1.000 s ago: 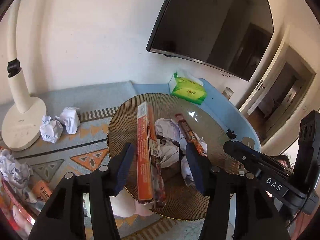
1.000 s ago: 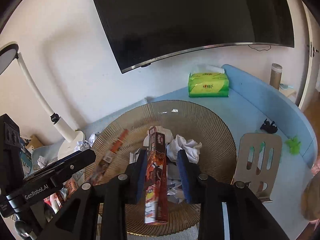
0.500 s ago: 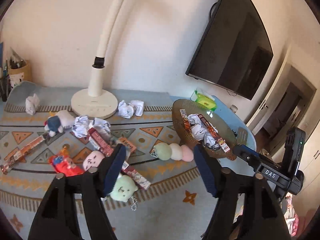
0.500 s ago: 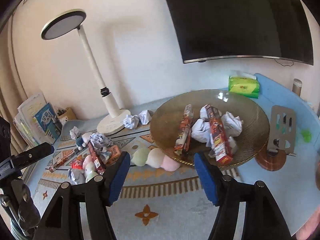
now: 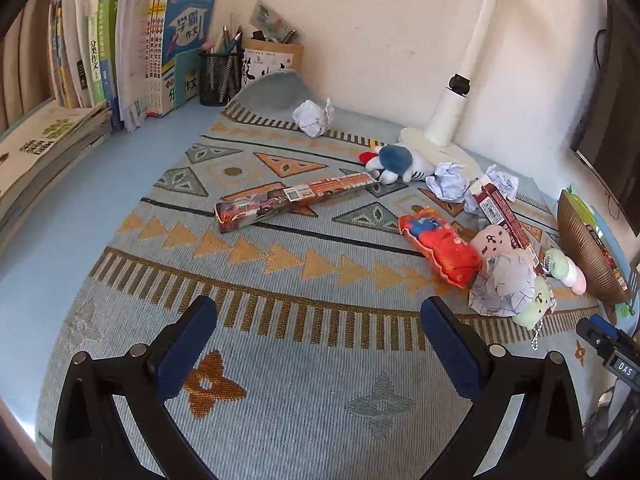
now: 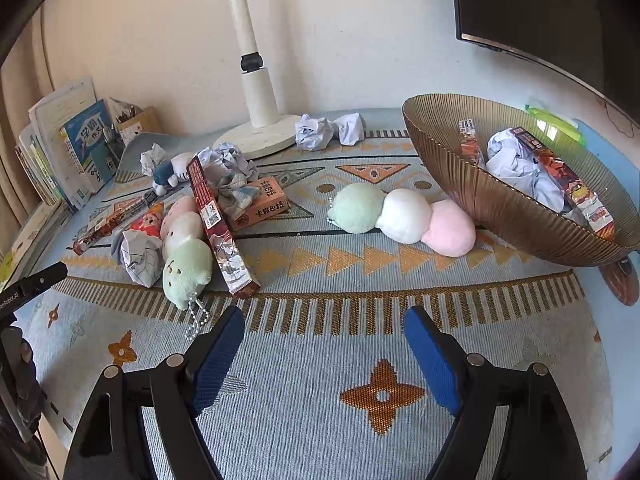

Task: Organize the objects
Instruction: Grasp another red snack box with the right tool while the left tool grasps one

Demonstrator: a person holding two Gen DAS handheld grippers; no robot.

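My left gripper is open and empty above the patterned mat, short of a long orange box. My right gripper is open and empty, short of a three-ball plush. The brown ribbed bowl at the right holds two long boxes and crumpled paper. On the mat lie another long box, a small orange carton, a green-and-pink plush, a red snack bag, a blue-and-white plush and several paper balls.
A white lamp base stands at the back by the wall. Books and a mesh pen cup stand at the back left. A dark screen hangs at the right. The patterned mat covers the blue desk.
Both grippers let go of their long boxes into the bowl, opened wide and drew back from it. The left view has swung left toward the books and the loose long box.
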